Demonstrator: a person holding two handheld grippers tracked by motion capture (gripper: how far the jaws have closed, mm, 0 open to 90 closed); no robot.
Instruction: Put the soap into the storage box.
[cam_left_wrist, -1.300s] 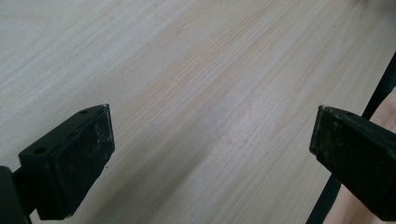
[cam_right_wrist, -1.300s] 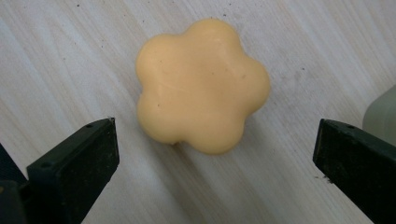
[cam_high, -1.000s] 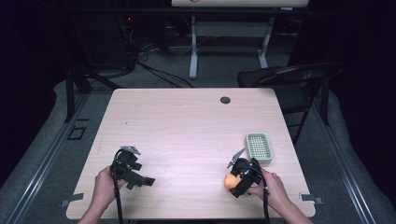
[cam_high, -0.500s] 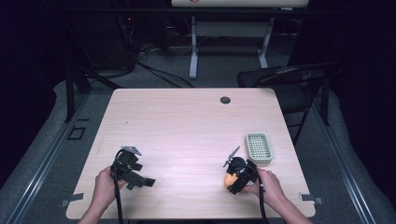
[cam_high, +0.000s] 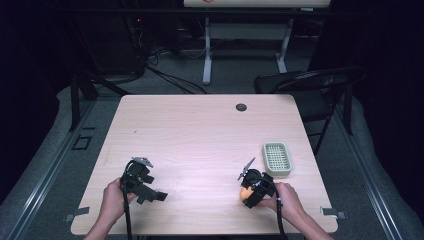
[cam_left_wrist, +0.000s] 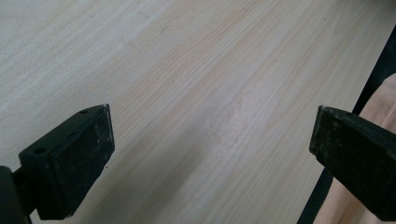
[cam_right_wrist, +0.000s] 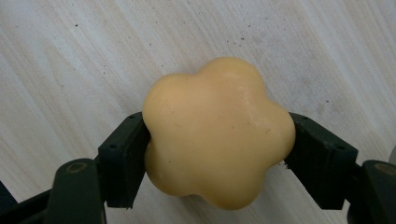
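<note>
We see the pale wooden surface (cam_high: 200, 135) from above, with two hands coming in at 6 o'clock. The left tongs (cam_high: 159, 196) sit near the 7 o'clock corner of the surface, held in the left hand (cam_high: 114, 200). In the left gripper view the left tongs (cam_left_wrist: 210, 144) stand wide apart, with bare wood grain between the two black jaws and nothing between them.

The right tongs (cam_high: 246, 194) lie toward 5 o'clock on the surface, held by the right hand (cam_high: 286, 199). In the right gripper view the right tongs (cam_right_wrist: 217, 154) are clamped on a yellow flower-shaped soap (cam_right_wrist: 217, 130), one jaw pressing each side of its lobed body, with the wood just behind it. From above, the yellow flower-shaped soap (cam_high: 245, 194) shows as a small orange-yellow spot at the tip of the tongs, close over the surface; we cannot tell whether it touches the wood.

A pale green soap dish (cam_high: 277, 158) with a ribbed inside rests on the surface at about 1 o'clock from the right tongs, near but apart. A small dark round grommet (cam_high: 241, 107) sits near the 12 o'clock edge. Beyond the surface at 2 o'clock stands a dark folding chair (cam_high: 310, 85).
</note>
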